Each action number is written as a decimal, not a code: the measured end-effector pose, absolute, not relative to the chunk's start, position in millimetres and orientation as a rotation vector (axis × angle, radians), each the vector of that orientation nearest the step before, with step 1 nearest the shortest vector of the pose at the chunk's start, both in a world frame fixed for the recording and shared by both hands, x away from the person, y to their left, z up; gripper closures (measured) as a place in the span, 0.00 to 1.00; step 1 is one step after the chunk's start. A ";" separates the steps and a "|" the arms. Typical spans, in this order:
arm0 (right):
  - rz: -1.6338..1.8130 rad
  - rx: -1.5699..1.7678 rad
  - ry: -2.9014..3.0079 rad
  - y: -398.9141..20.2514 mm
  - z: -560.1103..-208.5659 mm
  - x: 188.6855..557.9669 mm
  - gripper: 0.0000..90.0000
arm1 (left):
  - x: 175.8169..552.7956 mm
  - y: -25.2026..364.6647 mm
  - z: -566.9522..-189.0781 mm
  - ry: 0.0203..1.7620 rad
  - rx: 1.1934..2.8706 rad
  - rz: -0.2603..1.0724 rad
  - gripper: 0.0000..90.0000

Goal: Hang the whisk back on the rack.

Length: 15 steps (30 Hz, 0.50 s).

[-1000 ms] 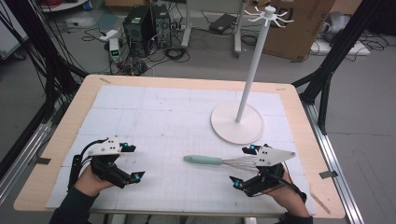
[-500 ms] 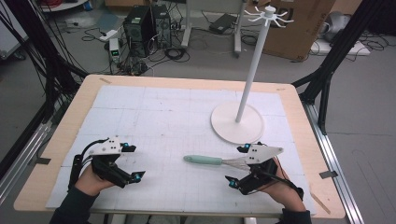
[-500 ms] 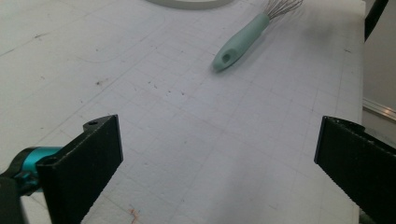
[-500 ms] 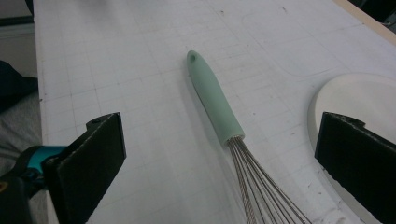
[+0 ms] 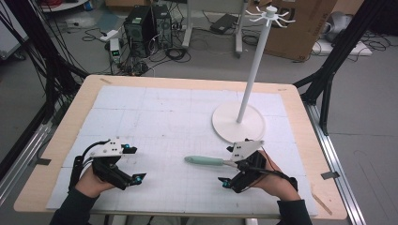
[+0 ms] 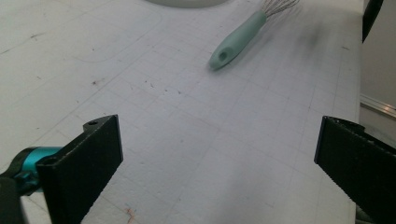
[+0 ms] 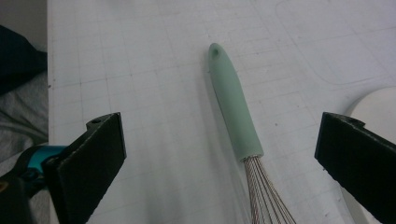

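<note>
Right gripper (image 7: 219,154): jaws spread wide, nothing held, straddling the whisk (image 7: 236,121) from above; mint handle lying flat between them, wire loops running down toward the camera. Not touching yet, judging by the clear gap either side of the handle.

Left gripper (image 6: 212,154): also wide open, empty, well apart from the whisk, on its handle side. Looks idle, parked low over the mat.

Whisk (image 5: 209,161) flat on the white mat (image 5: 155,122), handle tip pointing toward the left gripper, wires tucked under the right gripper (image 5: 234,176). Hook stand (image 5: 244,108) just beyond the whisk on the far side, round base near the wire end.

Risks, as judged:
- Closing on the wires instead of the handle: springy, likely to squash or slip out.
- Handle round and smooth; off-centre pinch could roll it sideways out of the jaws.
- Handle not quite centred between the jaws; one jaw meeting it first could push the whisk across the mat.
- Lifting from near the wire end leaves the long handle drooping, awkward for hanging.
- Swing toward the stand base could knock it.
</note>
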State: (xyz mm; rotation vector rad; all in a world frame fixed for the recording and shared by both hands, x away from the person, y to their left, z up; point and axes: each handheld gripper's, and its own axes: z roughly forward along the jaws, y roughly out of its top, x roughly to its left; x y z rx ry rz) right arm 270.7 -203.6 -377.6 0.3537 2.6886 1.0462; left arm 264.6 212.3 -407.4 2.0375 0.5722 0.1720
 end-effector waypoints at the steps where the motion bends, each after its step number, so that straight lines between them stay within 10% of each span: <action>1: 1.025 0.336 2.708 -200.6 -378.2 273.7 0.01 | 264.7 212.5 -407.4 0.572 2.039 0.171 0.02; 15: 0.867 0.262 2.754 -179.1 -387.2 283.7 0.02 | 264.8 212.1 -407.8 0.571 2.038 0.168 0.02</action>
